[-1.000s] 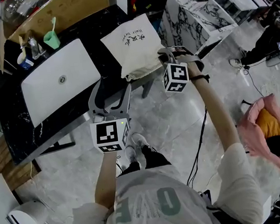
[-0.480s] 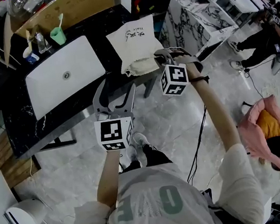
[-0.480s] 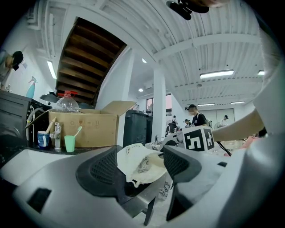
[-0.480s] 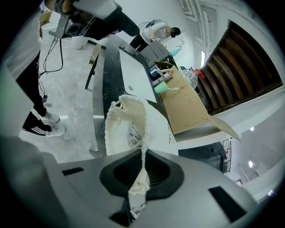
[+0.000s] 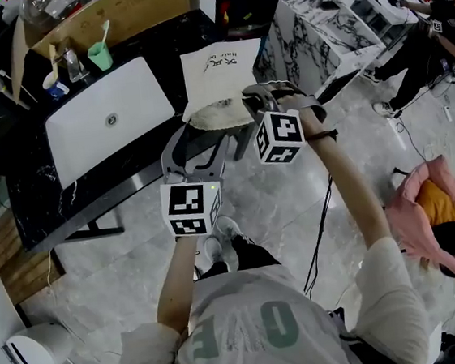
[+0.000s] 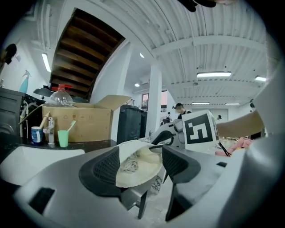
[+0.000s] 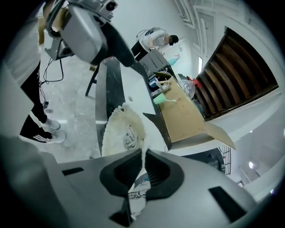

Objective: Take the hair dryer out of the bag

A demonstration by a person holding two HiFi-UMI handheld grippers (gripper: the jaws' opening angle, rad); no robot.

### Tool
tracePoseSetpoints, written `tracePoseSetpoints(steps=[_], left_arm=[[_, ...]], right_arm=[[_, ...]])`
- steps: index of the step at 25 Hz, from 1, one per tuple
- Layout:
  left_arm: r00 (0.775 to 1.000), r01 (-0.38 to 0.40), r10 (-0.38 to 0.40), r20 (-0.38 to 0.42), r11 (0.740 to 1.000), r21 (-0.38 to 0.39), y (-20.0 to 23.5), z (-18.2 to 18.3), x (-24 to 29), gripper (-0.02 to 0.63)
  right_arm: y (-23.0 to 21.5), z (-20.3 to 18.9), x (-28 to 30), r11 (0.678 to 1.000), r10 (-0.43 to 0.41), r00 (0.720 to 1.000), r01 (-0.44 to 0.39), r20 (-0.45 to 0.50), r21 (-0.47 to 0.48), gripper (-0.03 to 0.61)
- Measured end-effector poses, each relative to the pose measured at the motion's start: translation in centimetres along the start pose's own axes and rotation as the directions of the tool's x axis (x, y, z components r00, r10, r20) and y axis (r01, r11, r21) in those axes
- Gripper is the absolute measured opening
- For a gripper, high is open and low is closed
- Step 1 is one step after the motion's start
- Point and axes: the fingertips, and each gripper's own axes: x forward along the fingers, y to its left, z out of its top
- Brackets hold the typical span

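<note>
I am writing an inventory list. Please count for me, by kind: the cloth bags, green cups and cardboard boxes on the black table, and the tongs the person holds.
cloth bag: 1
green cup: 1
cardboard box: 1
left tongs and right tongs: 2
Total: 5

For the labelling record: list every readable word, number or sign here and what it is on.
"Hair Dryer", small, upside down, seemingly; larger script beside it unreadable: bag.
"O", "E", large; other letters creased: shirt.
Too small to read: print on the cardboard box.
</note>
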Motion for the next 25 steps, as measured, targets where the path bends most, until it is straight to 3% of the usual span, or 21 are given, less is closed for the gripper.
tracePoseSetpoints(steps=[5,9,14,18,25], left_arm=[[0.994,0.086,-0.081,-0.076,0.994,0.060,-2.6,-1.4,3.9,0.304],[0.977,0.158,-0.154,-0.149,0.987,0.019,-4.2,-3.1,7.2,0.304],[0.967,0.177,-0.173,-0.185,0.984,0.006,-4.8,-3.8,10.2,0.302],[0.946,0.228,-0.221,-0.236,0.974,0.001,-5.6,-4.6,11.3,0.275],[0.943,0.153,-0.145,-0.300,0.988,0.004,-3.6,-6.1,13.9,0.273]], right_arm=[[-0.6,0.2,-0.8,0.999,-0.018,1.000,0.018,0.008,0.030,0.041],[-0.9,-0.1,-1.2,0.998,-0.026,1.000,0.025,0.018,0.062,0.041],[-1.1,-0.5,-1.4,0.995,-0.035,0.999,0.032,0.028,0.094,0.041],[-1.8,-0.6,-1.6,0.989,-0.051,0.998,0.044,0.044,0.144,0.041],[-2.3,-1.1,-2.0,0.980,-0.056,0.996,0.040,0.075,0.195,0.041]])
